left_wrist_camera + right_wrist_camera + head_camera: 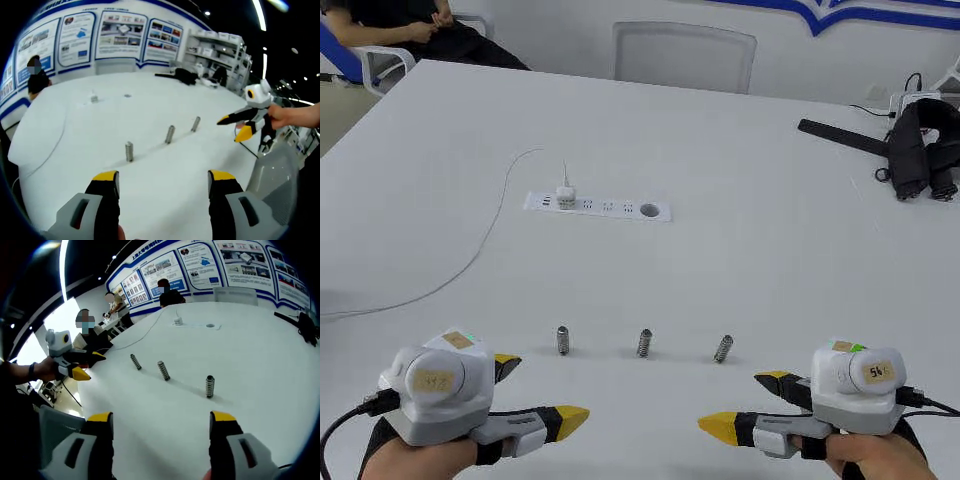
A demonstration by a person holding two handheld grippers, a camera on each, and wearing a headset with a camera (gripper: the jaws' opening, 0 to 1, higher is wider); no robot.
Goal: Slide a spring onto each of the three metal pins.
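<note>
Left tongs (pixel 542 390) and right tongs (pixel 740 403) both spread, pinching nothing, low over the white surface (pixel 750 260); three grey coiled springs stand in a row just ahead, between the tongs: left spring (pixel 562 340) and middle spring (pixel 644 343) upright, right spring (pixel 723 348) leaning slightly; farther ahead a power strip (pixel 610 208) with white plug (pixel 565 194) and thin cable (pixel 470 262); black bundle (pixel 925 150) far beyond the right tongs.

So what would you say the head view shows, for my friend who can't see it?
On a white table, a left spring, middle spring and right spring stand upright in a row. Nearer, the left gripper and right gripper are open and empty. A power strip lies farther back.
</note>
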